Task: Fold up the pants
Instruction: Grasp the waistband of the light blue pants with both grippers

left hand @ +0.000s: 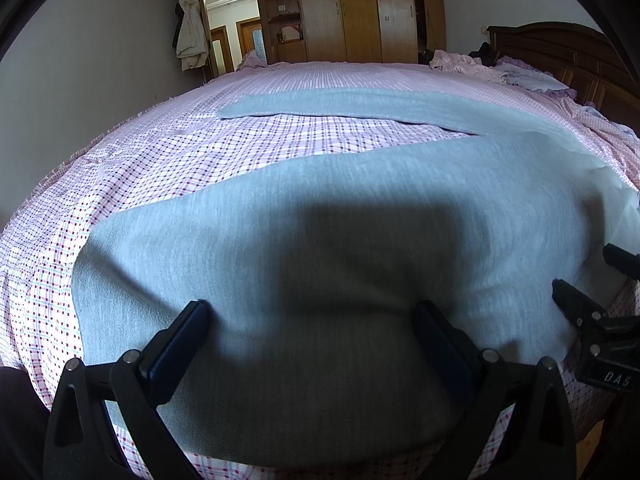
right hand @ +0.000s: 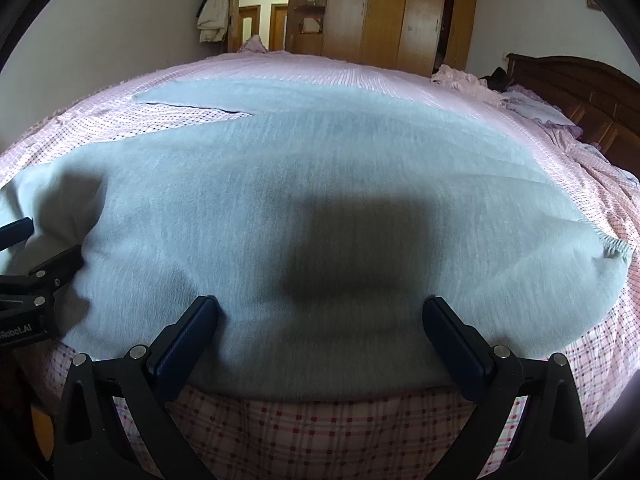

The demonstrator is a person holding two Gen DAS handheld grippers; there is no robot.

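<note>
Left gripper [left hand: 314, 316] — jaws spread wide, nothing between them, poised over the near leg of the grey pants [left hand: 320, 208]. Leg's cuff edge runs just left of the left finger; beyond it, bare checked bedsheet [left hand: 132, 168] out to the frilled bed edge. Ahead of the jaws the two legs part in a V, the far leg lying flat towards the left; open sheet between them. At the right, the other tool's black fingers, stamped "DAS".

Right gripper [right hand: 320, 316] — also wide, holding nothing, over the seat of the pants [right hand: 320, 168]. To its left a loose, rumpled fold of the cloth beside the neighbouring tool, whose body reads "Robot.AI", first letters cut off. Near hem lies across the bed's front edge, between and just behind the fingers; checked sheet [right hand: 320, 432] hangs below. Waistband corner sits off the right finger, clear sheet past it. Far right: dark headboard [right hand: 580, 84], pink bedding heaped before it. Wardrobe [right hand: 384, 8] far ahead.
</note>
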